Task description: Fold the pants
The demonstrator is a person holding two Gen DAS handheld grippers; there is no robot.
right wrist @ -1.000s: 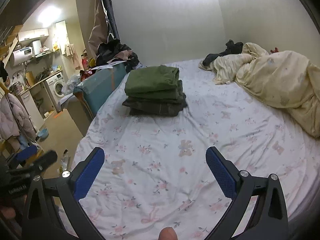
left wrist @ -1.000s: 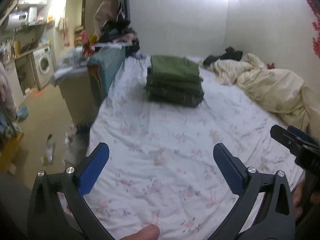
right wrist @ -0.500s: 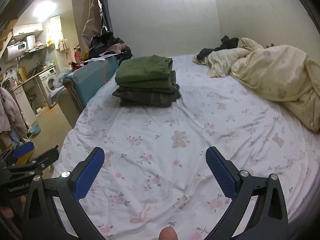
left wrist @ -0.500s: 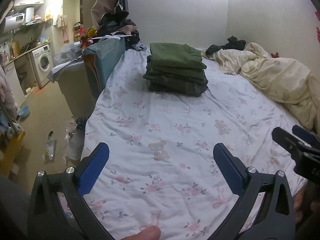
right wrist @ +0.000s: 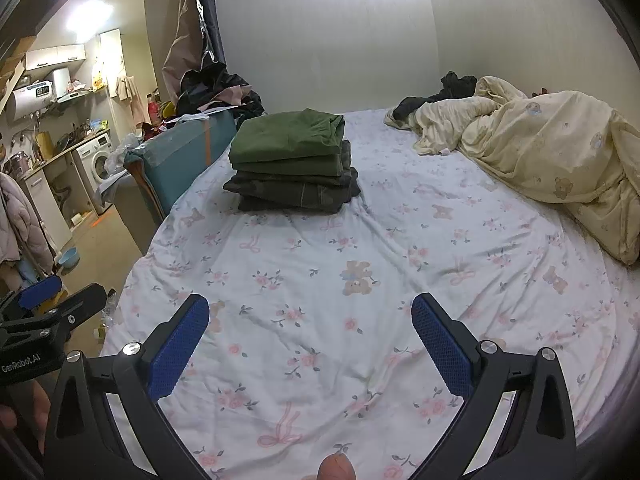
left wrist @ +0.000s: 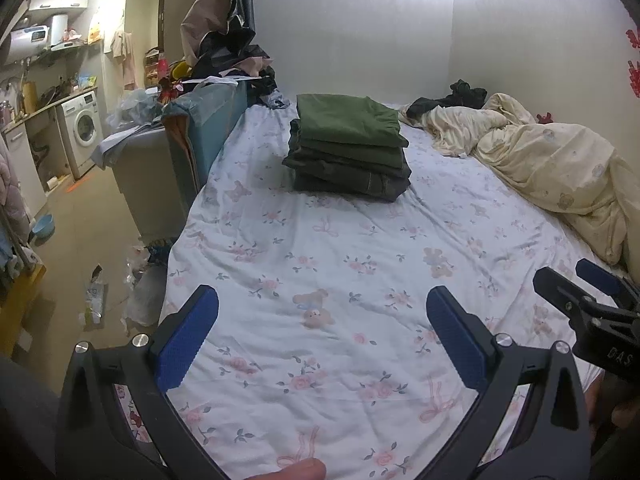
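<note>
Right, count first: one stack (left wrist: 349,148) of folded pants on the sheet (left wrist: 328,272), about four pieces as far as the edges show, two green on top, two darker grey below; exact count hard to tell. One crumpled cream duvet (left wrist: 560,168), one dark garment (left wrist: 460,96) by the wall, one washer (left wrist: 84,128).

Your left gripper (left wrist: 320,332) has its fingers spread wide, nothing between the blue pads (left wrist: 186,340), only bare sheet. Your right gripper (right wrist: 310,338) is the same: fingers wide apart, empty, its pads (right wrist: 440,346) over bare sheet.

From the left wrist view, the stack sits well ahead of the fingers, roughly centred between them, a touch toward the right finger. From the right wrist view, the stack (right wrist: 294,160) sits well ahead too, in line with the gap but nearer the left finger's side. Neither gripper touches it. The duvet lies ahead and right of both right fingers. Each gripper shows in the other's view at the frame edge. A fingertip (left wrist: 296,472) shows at the bottom edge, behind the left fingers.
</note>
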